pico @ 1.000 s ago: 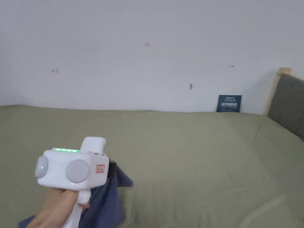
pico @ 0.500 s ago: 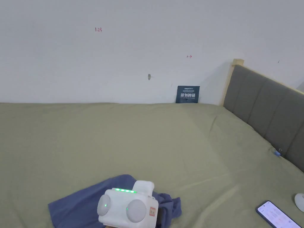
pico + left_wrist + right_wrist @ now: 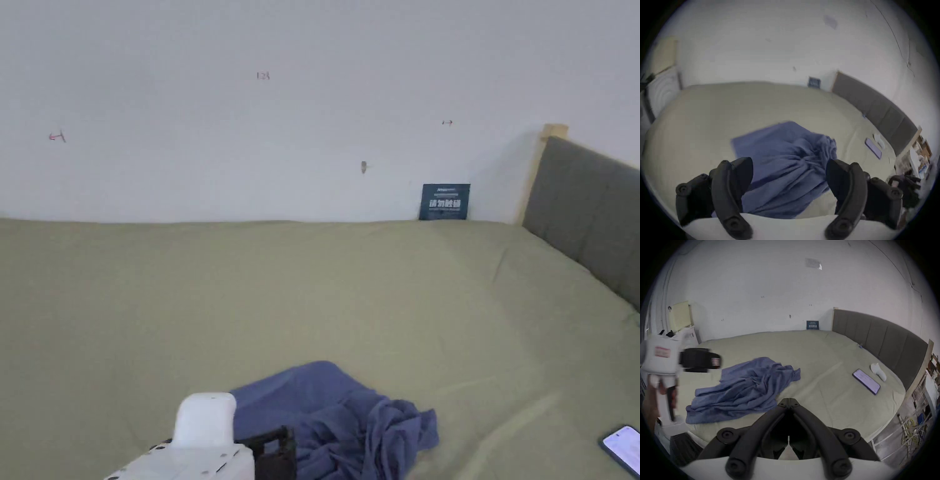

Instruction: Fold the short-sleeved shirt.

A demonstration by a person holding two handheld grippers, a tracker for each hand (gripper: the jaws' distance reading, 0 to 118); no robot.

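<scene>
the left hand-held gripper [image 3: 789, 168], jaws now wide, has let go of the crumpled blue shirt [image 3: 786, 162] lying ahead on the bed [image 3: 312, 281]; the right hand-held gripper [image 3: 788, 400] stays closed, empty.

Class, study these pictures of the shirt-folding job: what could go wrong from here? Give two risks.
1. The shirt lies bunched on the bed; the open left gripper may pinch several layers, so it will not spread flat.
2. The phone lies on the bed near the shirt; spreading the cloth out might cover or knock it.
</scene>
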